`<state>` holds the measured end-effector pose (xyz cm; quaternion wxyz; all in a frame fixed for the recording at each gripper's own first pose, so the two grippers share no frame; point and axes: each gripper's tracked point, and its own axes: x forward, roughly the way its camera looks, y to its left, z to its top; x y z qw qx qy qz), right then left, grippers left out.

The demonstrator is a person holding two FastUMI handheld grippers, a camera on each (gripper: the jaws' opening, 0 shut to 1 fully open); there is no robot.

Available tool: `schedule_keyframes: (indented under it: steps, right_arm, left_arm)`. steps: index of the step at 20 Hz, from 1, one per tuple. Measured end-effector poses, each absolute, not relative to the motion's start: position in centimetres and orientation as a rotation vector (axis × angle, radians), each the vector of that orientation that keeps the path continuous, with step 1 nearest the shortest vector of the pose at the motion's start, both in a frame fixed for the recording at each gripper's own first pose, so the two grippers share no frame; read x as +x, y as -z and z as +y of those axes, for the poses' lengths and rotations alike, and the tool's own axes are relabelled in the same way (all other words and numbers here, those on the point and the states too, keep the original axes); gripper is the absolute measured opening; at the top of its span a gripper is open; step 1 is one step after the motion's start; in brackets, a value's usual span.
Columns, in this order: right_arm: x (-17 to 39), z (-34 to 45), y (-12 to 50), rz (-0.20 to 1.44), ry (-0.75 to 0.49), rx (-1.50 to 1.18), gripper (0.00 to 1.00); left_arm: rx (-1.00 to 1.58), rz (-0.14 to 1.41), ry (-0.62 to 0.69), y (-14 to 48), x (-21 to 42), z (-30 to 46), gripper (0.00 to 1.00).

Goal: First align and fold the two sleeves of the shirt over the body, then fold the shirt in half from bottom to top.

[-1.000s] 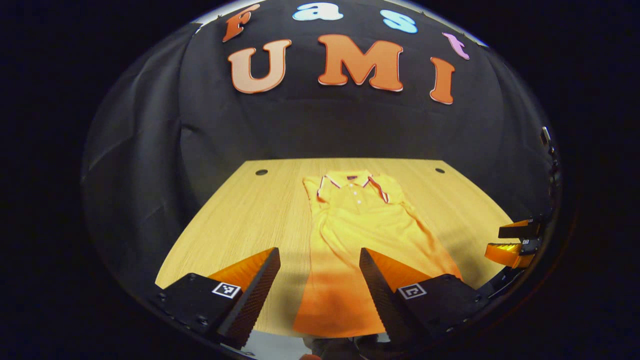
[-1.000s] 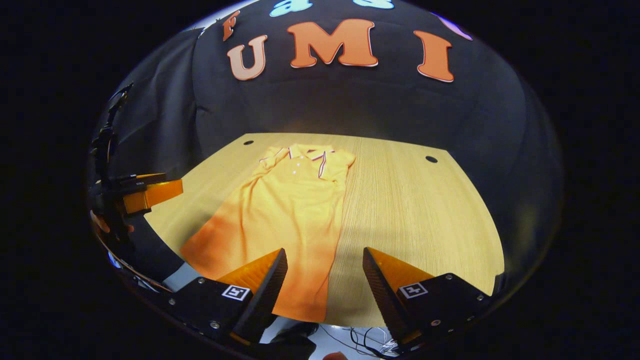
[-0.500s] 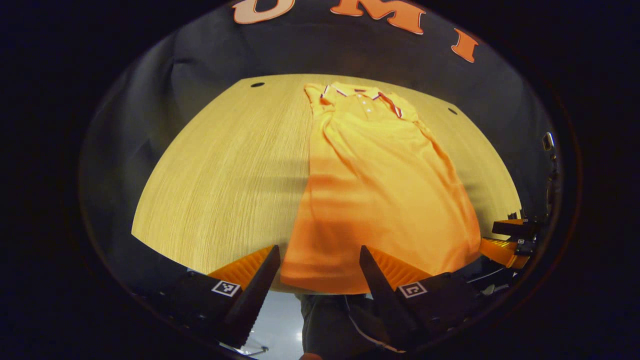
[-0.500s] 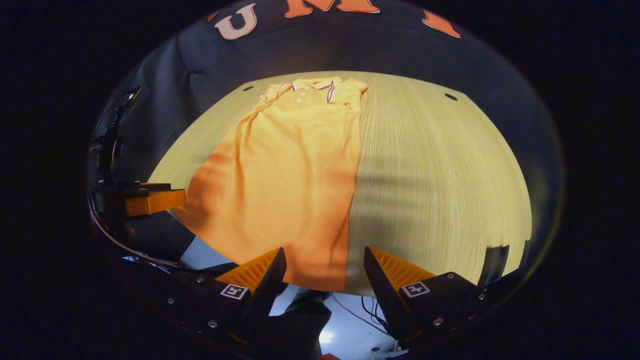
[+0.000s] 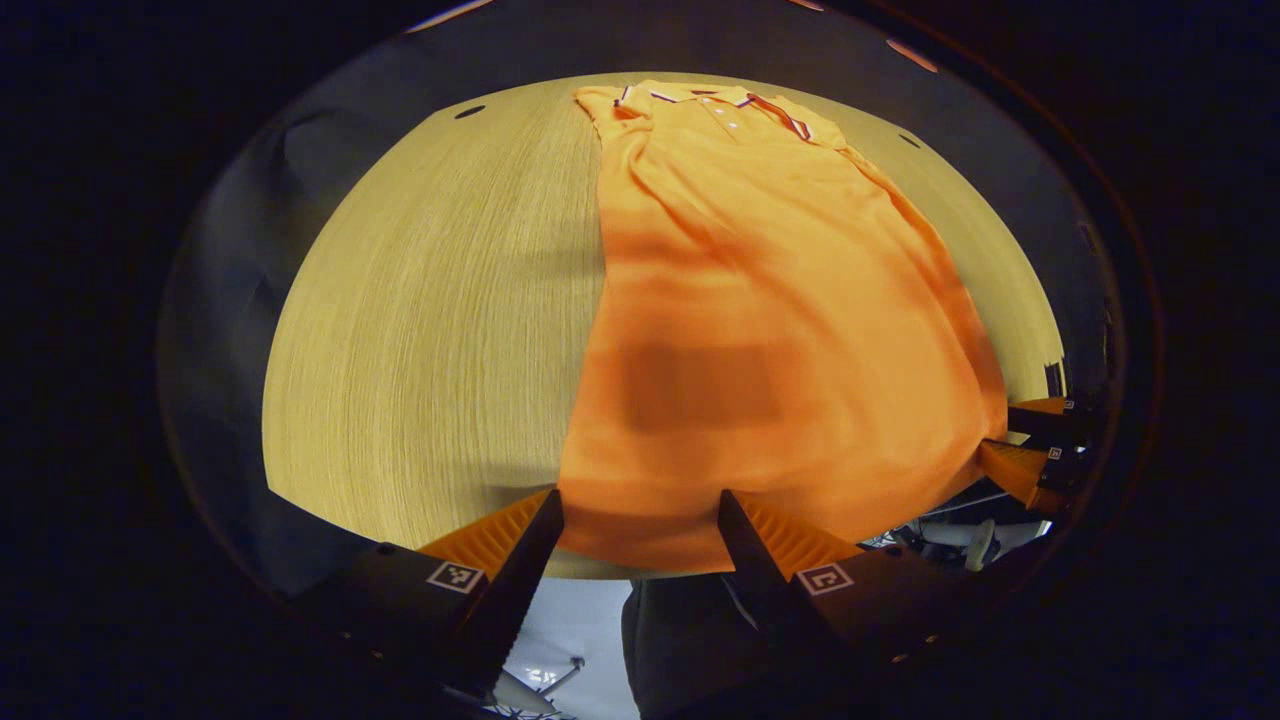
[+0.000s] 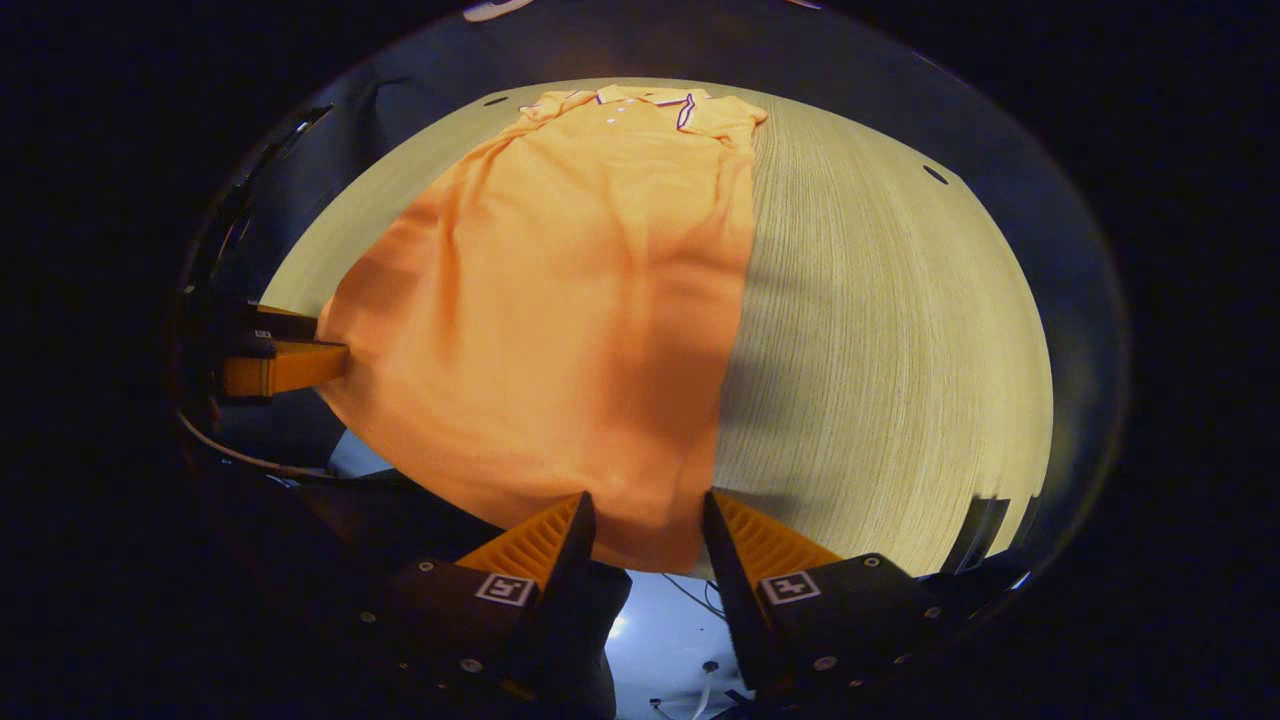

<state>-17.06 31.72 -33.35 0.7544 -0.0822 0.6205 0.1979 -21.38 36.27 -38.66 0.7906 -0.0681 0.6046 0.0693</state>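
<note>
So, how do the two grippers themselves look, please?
Each gripper, left gripper and right gripper, has two wedge-shaped fingers with ribbed inner faces, set on dark blocks. Every block carries a small square black-and-white marker and visible screws.

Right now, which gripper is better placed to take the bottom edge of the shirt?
Neither clearly: the left gripper and the right gripper each stand open at a bottom corner of the shirt, so both suit.

Both views look forward from the near table edge, close above the shirt hem.
</note>
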Motion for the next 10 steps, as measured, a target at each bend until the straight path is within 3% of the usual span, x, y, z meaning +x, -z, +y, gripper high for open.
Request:
schedule_keyframes:
  steps: [1, 2, 3, 5, 6, 8, 9, 10]
  right_arm:
    - [-16.7, 31.2, 33.4, 1.361, -0.386, -0.140, 0.44]
    - [-16.9, 31.9, 33.4, 1.389, -0.371, -0.047, 0.23]
    - [-17.8, 33.2, 33.3, 1.457, -0.422, 0.057, 0.17]
    - [-17.4, 33.2, 33.0, 1.437, -0.434, 0.071, 0.16]
    - [-17.0, 33.5, 32.6, 1.408, -0.441, 0.089, 0.15]
    - [-17.3, 33.6, 31.7, 1.357, -0.448, 0.140, 0.13]
    - [-15.0, 34.2, 31.7, 1.369, -0.446, 0.201, 0.02]
    - [-15.0, 34.2, 31.8, 1.346, -0.426, 0.199, 0.01]
  left_arm:
    - [-0.135, 1.265, -0.138, 38.5, -20.4, 36.0, 0.93]
    - [-0.116, 1.241, -0.116, 38.5, -19.7, 35.5, 0.51]
    - [-0.069, 1.241, -0.086, 38.9, -19.4, 35.2, 0.10]
    - [-0.097, 1.237, -0.087, 38.3, -19.4, 35.5, 0.10]
    - [-0.104, 1.242, -0.082, 38.4, -19.5, 35.5, 0.01]
    - [-0.097, 1.221, -0.111, 38.0, -19.0, 36.3, 0.02]
    - [-0.104, 1.215, -0.116, 37.8, -18.6, 36.5, 0.02]
    - [-0.107, 1.213, -0.119, 37.7, -18.4, 36.4, 0.01]
